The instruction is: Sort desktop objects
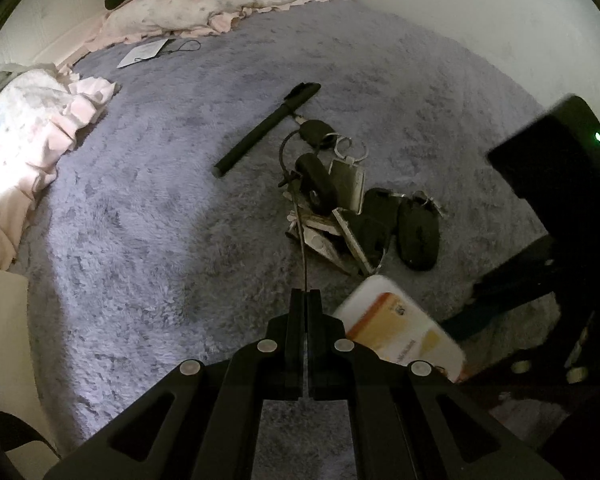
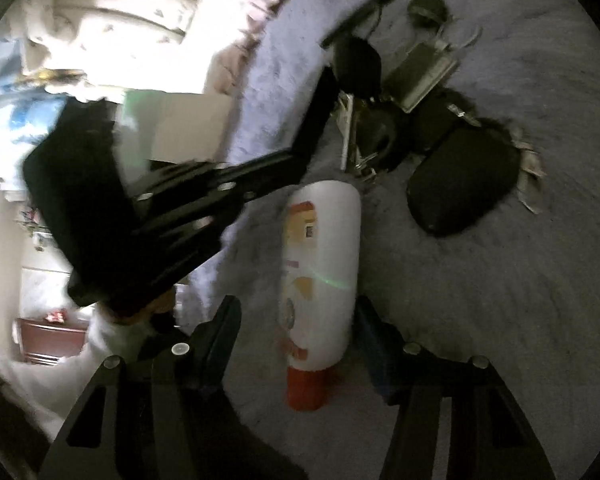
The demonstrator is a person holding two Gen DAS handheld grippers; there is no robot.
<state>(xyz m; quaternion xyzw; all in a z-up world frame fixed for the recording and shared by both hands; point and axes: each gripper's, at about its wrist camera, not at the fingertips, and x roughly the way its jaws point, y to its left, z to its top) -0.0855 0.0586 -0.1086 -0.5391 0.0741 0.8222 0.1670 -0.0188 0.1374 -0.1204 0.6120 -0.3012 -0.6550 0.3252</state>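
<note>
Between your wide-open right gripper (image 2: 296,320) fingers lies the tube (image 2: 320,272) (ungrasped), so close them, while your left gripper (image 1: 306,296) pinches a thin cord (image 1: 300,232).

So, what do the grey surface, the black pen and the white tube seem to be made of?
Grey surface: soft, fluffy fabric, probably plush fleece; the pile looks shaggy and matte.
Black pen: likely matte plastic; smooth and dull, with no shine.
White tube: likely glossy plastic with a red cap; a green light streak reflects on it.
</note>
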